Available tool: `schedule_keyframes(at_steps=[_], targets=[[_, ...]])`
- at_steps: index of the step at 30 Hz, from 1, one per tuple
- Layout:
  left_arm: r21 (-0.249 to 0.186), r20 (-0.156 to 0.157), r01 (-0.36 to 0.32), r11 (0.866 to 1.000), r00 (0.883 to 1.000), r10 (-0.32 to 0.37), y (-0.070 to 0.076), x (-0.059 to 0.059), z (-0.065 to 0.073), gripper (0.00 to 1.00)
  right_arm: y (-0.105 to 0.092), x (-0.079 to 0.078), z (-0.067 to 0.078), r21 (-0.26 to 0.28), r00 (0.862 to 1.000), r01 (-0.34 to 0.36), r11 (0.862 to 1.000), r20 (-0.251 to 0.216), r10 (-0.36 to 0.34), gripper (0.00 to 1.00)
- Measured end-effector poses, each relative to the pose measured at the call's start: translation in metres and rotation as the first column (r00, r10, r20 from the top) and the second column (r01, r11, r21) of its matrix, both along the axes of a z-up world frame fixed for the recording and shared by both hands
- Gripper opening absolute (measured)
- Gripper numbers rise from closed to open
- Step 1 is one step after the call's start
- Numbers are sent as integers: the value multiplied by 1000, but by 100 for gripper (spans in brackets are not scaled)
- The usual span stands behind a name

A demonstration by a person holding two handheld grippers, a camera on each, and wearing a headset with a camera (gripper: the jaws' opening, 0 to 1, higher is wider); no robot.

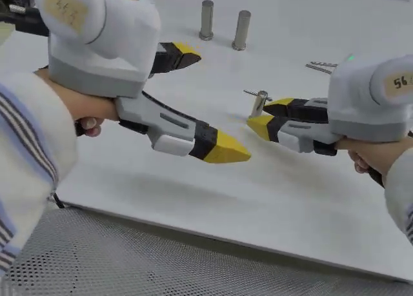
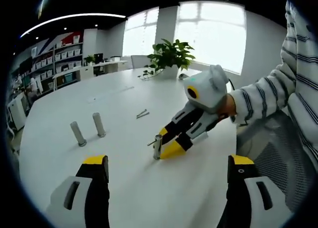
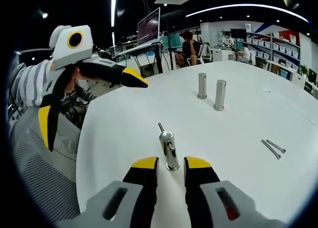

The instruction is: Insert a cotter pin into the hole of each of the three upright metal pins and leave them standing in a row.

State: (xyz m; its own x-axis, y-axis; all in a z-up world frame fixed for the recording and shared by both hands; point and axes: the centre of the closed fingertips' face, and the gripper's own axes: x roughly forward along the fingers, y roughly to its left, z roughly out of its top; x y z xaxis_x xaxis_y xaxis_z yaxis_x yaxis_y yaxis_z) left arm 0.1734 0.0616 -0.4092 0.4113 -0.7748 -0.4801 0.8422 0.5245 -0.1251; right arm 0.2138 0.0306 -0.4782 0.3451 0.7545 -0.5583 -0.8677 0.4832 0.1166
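We see the left gripper [image 1: 221, 105], tag [image 1: 68, 12] unreadable, jaws wide apart, empty, above the table [image 1: 193, 199] left side. Two bare metal pins [image 1: 206, 19] stand toward the far edge. Third pin [image 1: 259, 104], cotter pin [image 1: 250, 93] through it, stands between the slightly parted jaws of the right gripper [image 1: 257, 113], gaps both sides; right tag [image 1: 400, 82] reads 56. Spare cotter pins [image 1: 321, 66] far right.

Bright, even light; fisheye edges bend.
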Motion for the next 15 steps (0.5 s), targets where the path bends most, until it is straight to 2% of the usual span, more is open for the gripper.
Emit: schedule_keyframes(at_steps=[9,15], targets=[[18,-23,-10,1000,1000,10,11,-12,-8,99,3,2,-2,-10,1000,-1,1000,14,1,11],[14,-23,-24,1000,999,24,10,-15,-6,99,5,1,-4,-12,1000,-15,1000,22,16,5]])
